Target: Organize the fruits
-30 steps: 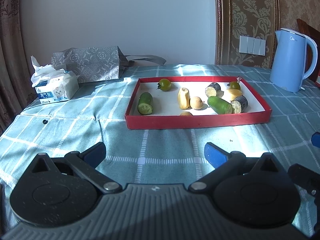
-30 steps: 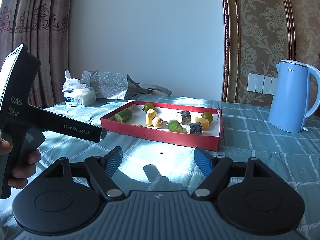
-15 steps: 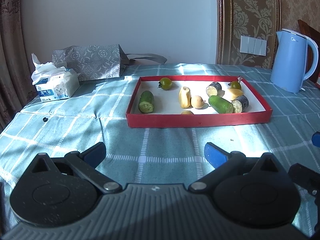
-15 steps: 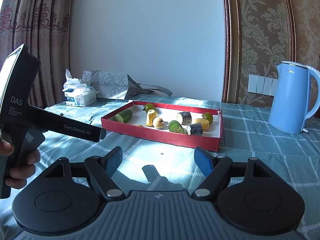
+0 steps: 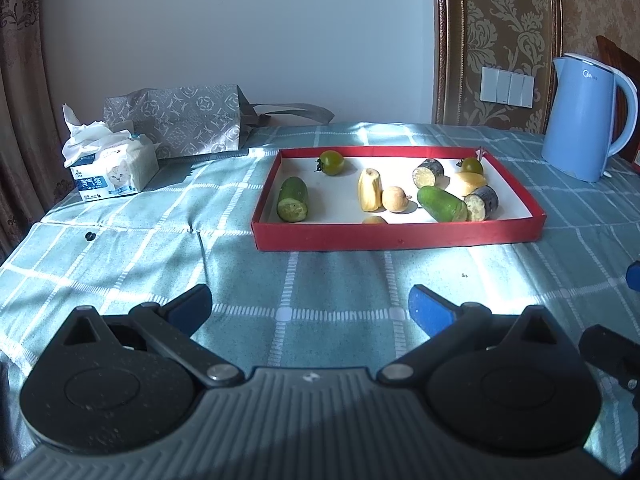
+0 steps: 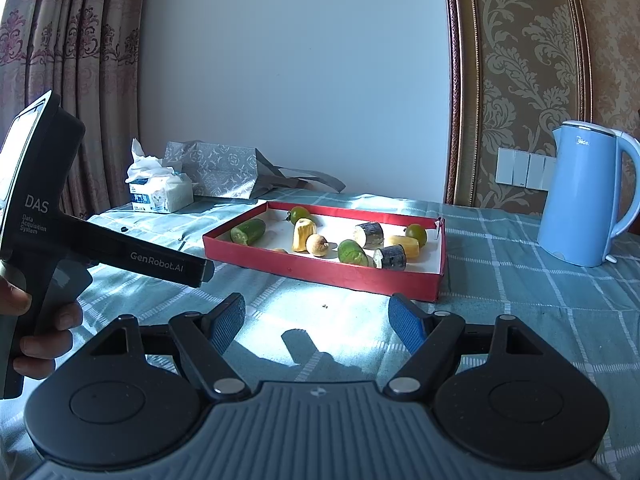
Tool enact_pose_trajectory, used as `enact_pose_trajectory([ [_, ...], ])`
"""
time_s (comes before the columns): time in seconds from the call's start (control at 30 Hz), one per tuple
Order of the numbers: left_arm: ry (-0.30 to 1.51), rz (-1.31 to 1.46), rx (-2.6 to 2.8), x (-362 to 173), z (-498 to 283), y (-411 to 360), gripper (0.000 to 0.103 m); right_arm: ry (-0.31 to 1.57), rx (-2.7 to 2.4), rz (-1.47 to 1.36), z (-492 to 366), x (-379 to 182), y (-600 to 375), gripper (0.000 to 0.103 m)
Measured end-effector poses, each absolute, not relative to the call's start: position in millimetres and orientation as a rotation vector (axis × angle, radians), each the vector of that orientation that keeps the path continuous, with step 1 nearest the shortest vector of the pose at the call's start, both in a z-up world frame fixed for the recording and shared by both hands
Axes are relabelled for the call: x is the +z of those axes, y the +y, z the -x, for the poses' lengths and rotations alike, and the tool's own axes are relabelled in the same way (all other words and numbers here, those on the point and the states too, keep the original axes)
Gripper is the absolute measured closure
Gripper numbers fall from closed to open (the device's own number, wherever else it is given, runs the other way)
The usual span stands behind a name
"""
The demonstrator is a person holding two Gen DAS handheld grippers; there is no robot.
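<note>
A red tray (image 5: 396, 236) (image 6: 320, 274) lies on the checked tablecloth and holds several pieces of produce: a cucumber piece (image 5: 293, 199) (image 6: 248, 231) at its left, a green tomato (image 5: 331, 162) (image 6: 300, 214), a yellow piece (image 5: 370, 190) (image 6: 303, 234), a small tan fruit (image 5: 394, 199) (image 6: 317, 245), a second cucumber piece (image 5: 441, 203) (image 6: 353, 252) and dark-skinned chunks (image 5: 482, 203) (image 6: 391, 257). My left gripper (image 5: 310, 306) is open and empty, short of the tray. My right gripper (image 6: 318, 322) is open and empty, also short of the tray. The left gripper's body (image 6: 108, 254) shows in the right wrist view.
A blue kettle (image 5: 582, 118) (image 6: 580, 196) stands at the right. A tissue pack (image 5: 114, 170) (image 6: 160, 192) and a grey patterned bag (image 5: 180, 120) (image 6: 216, 168) sit at the back left. The wall is behind the table.
Both views have shifted only slightly; the tray and fruit lie as before. Both grippers stay open.
</note>
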State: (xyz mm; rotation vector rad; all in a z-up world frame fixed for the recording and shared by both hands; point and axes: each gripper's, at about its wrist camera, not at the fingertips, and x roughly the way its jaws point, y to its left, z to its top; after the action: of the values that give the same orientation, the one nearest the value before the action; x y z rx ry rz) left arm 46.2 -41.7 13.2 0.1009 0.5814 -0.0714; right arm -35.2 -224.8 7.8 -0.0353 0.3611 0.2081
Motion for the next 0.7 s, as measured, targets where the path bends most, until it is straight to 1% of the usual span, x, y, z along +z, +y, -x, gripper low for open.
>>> enact_pose_trajectory([
  [0.7,0.587,-0.106,-0.08,13.3,-44.3,-43.3,0.0,0.358,0.206,0.036,38.2,7.1,-226.8,0.024],
])
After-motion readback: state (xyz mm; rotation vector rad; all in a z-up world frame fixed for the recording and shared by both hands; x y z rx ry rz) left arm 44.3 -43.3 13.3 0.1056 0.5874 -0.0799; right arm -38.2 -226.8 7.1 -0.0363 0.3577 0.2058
